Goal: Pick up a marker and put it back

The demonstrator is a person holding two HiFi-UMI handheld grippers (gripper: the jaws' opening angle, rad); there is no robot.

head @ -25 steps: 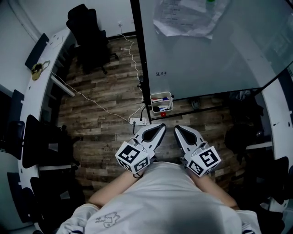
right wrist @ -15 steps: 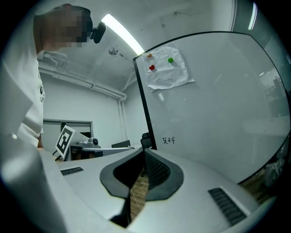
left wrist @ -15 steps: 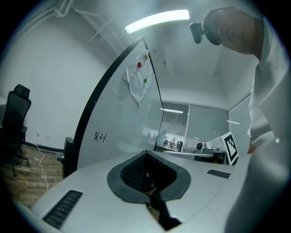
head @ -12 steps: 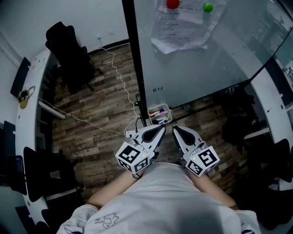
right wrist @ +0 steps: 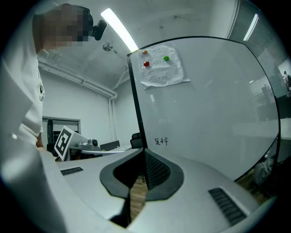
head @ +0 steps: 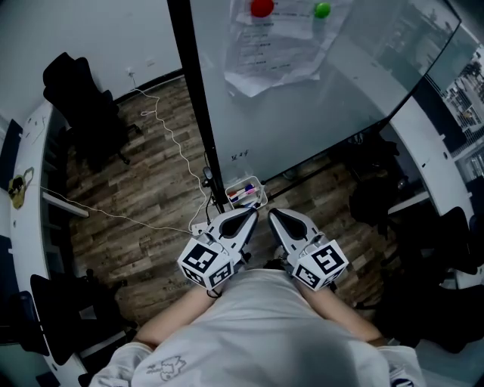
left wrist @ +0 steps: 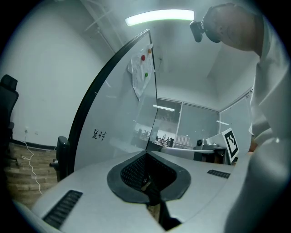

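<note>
A small white basket [head: 246,193] holding several markers hangs at the foot of the whiteboard [head: 318,98], just ahead of my grippers. My left gripper [head: 248,214] and right gripper [head: 274,215] are held side by side close to my body, both shut with nothing between the jaws. In the left gripper view the jaw tips [left wrist: 146,154] meet in front of the whiteboard [left wrist: 118,123]. The right gripper [right wrist: 144,152] likewise points at the whiteboard [right wrist: 204,104], with small handwriting [right wrist: 160,141] on it.
A sheet of paper [head: 268,41] is pinned to the board with a red magnet [head: 262,7] and a green magnet [head: 323,10]. A black office chair [head: 79,106] stands at the left, a white cable [head: 162,136] trails over the wood floor, curved white desks [head: 30,181] flank both sides.
The view has shifted: the whiteboard, basket and floor slid left and closer, and the magnets came into sight. Both grippers stayed shut and side by side.
</note>
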